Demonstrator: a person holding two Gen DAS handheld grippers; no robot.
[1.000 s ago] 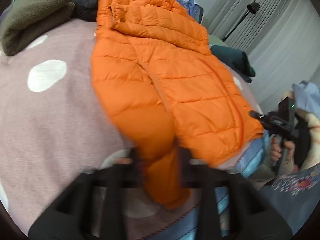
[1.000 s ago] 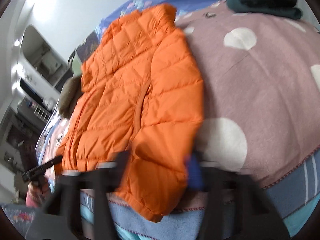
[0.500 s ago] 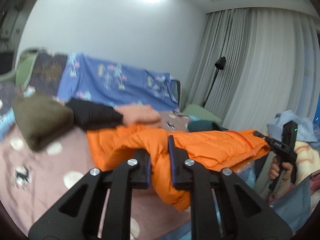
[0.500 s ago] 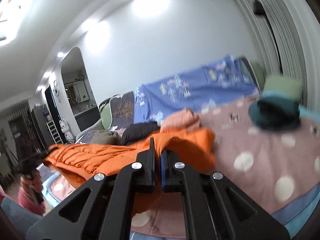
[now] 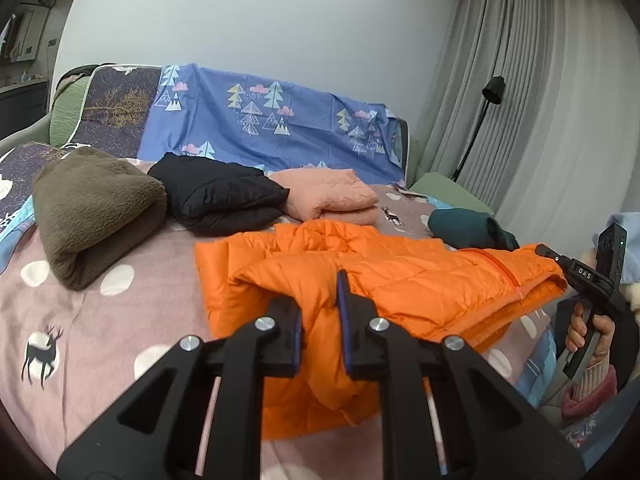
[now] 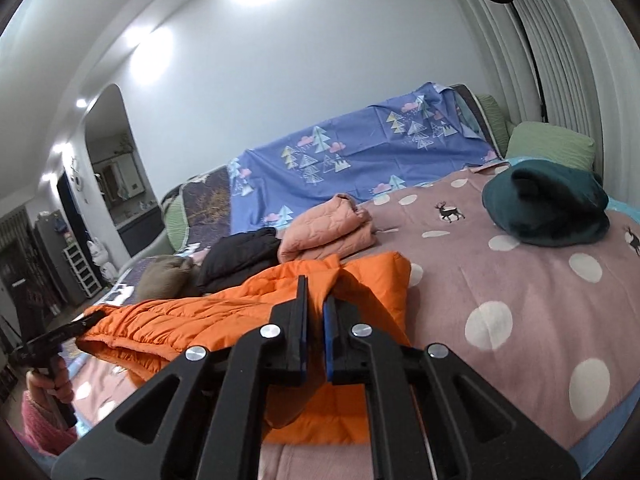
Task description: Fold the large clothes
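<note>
An orange puffer jacket (image 5: 420, 280) lies on the pink dotted bedspread (image 5: 100, 340), its near hem lifted and folded back over itself. My left gripper (image 5: 320, 300) is shut on the jacket's hem corner. My right gripper (image 6: 316, 312) is shut on the other hem corner of the jacket (image 6: 208, 320). The right gripper also shows at the right edge of the left wrist view (image 5: 548, 254), and the left gripper at the left edge of the right wrist view (image 6: 90, 320).
Folded clothes lie at the back of the bed: an olive fleece (image 5: 96, 212), a black jacket (image 5: 220, 196), a pink quilted jacket (image 5: 332, 196) and a dark green garment (image 6: 548, 204). A blue tree-print sheet (image 5: 260, 120) covers the headboard. Curtains and a floor lamp (image 5: 492, 92) stand on the right.
Both grippers have lifted the jacket's bottom hem off the bed's near edge and carried it up and forward, so the flat jacket is now doubled over itself.
</note>
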